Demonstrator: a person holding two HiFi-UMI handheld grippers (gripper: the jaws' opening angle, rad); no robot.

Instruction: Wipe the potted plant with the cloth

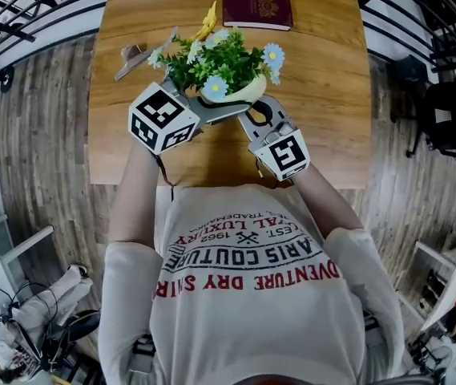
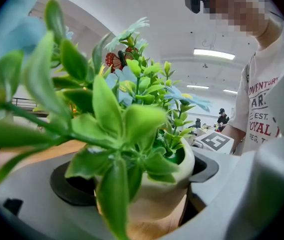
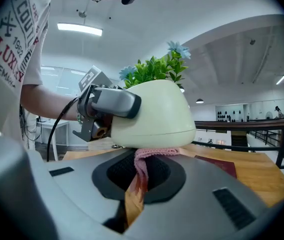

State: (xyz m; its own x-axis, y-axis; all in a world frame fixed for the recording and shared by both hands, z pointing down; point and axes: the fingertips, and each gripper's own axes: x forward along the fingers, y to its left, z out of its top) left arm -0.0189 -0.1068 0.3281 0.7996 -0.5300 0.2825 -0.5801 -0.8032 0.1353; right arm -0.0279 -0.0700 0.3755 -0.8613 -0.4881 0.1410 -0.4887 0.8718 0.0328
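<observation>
The potted plant (image 1: pixel 211 64) has green leaves, pale blue flowers and a cream pot (image 1: pixel 240 95). My left gripper (image 1: pixel 226 107) is shut on that pot (image 2: pixel 154 191), one jaw on each side, holding it over the near part of the wooden table (image 1: pixel 328 95). Leaves fill most of the left gripper view. My right gripper (image 1: pixel 258 119) is shut on a pink knitted cloth (image 3: pixel 142 160). The cloth's top presses against the underside of the pot (image 3: pixel 154 116). In the right gripper view the left gripper's finger (image 3: pixel 113 102) lies across the pot's side.
A dark red booklet (image 1: pixel 256 8) lies at the table's far edge and shows past the pot (image 3: pixel 222 166). A small grey and brown object (image 1: pixel 131 57) rests left of the plant. Black railings (image 1: pixel 19 14) flank the table over plank flooring.
</observation>
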